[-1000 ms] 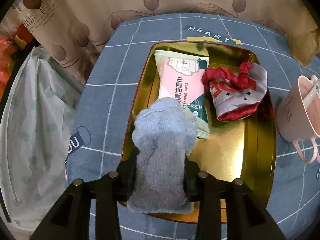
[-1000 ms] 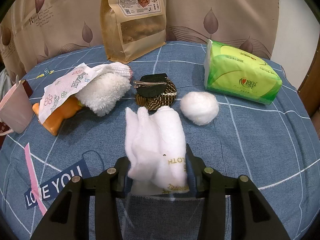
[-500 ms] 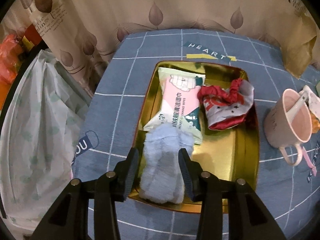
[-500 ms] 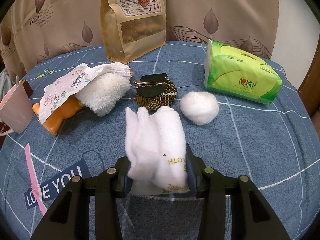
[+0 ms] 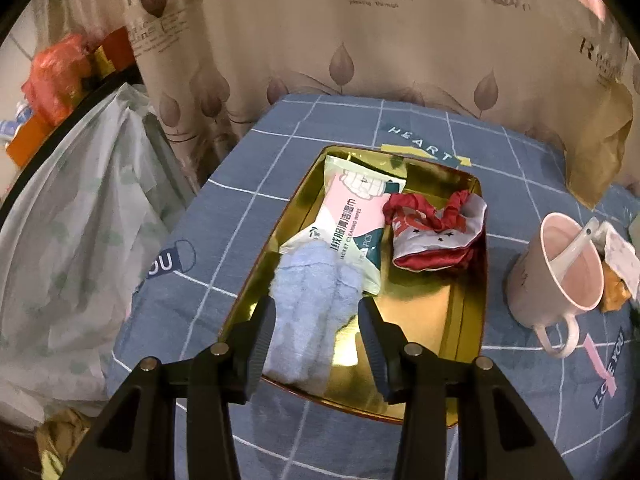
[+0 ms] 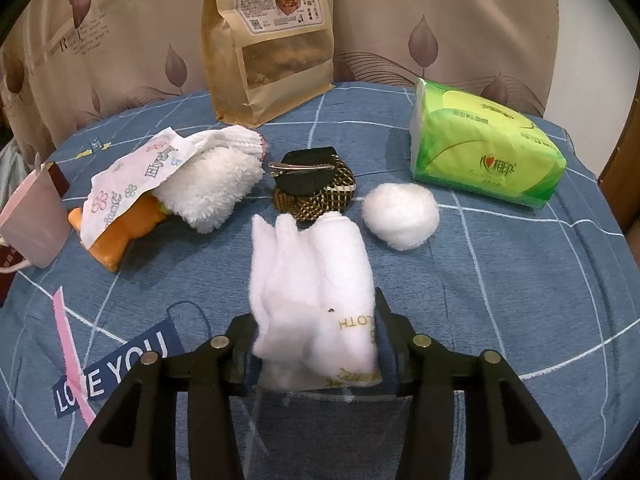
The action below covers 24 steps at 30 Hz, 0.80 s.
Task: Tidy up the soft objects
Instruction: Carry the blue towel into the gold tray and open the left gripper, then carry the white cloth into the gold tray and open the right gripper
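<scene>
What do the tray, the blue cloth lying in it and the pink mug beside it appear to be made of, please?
The tray looks like metal with a polished gold finish: it mirrors the items inside. The blue cloth appears to be fluffy terry or microfibre, with a fuzzy nap and soft folds. The pink mug looks like glazed ceramic, smooth with a faint sheen, though plastic cannot be ruled out.

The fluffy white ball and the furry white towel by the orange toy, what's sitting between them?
A dark woven pouch with a metal hair clip on top lies between the white ball and the furry towel, in the right wrist view.
</scene>
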### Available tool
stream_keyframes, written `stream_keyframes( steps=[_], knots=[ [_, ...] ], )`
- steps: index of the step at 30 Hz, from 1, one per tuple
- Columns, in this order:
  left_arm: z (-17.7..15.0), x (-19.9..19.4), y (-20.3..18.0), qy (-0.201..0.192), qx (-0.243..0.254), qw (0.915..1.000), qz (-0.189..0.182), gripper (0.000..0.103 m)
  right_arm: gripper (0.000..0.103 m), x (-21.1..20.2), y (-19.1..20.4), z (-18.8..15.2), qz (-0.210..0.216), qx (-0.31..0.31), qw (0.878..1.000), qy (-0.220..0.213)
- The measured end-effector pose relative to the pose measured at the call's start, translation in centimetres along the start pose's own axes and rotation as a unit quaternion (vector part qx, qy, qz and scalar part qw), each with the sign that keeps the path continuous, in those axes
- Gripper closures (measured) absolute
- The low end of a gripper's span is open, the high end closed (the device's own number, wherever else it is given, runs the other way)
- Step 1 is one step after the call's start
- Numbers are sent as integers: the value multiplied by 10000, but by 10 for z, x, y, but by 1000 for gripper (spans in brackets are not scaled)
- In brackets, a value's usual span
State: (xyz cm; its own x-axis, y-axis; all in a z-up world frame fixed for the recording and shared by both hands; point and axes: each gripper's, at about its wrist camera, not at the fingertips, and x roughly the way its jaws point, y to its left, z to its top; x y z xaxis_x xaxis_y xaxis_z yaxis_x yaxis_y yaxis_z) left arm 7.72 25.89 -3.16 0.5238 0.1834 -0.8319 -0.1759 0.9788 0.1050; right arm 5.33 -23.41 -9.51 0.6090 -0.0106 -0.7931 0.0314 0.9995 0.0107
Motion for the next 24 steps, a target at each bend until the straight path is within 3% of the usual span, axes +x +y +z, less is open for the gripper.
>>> stream_keyframes(
  steps=[17, 19, 24],
  knots=[
    [-15, -5, -9, -291, 104, 9995, -93, 59, 49, -24, -5, -6, -60, 295, 9995, -82],
    [-15, -5, -8, -292, 64, 9995, -117, 59, 62, -25, -3, -5, -21, 278, 9996, -78],
    [-14, -6, -7, -305, 25, 9994, -138, 59, 73, -28, 6, -4, -240, 54, 9996, -130]
  ],
)
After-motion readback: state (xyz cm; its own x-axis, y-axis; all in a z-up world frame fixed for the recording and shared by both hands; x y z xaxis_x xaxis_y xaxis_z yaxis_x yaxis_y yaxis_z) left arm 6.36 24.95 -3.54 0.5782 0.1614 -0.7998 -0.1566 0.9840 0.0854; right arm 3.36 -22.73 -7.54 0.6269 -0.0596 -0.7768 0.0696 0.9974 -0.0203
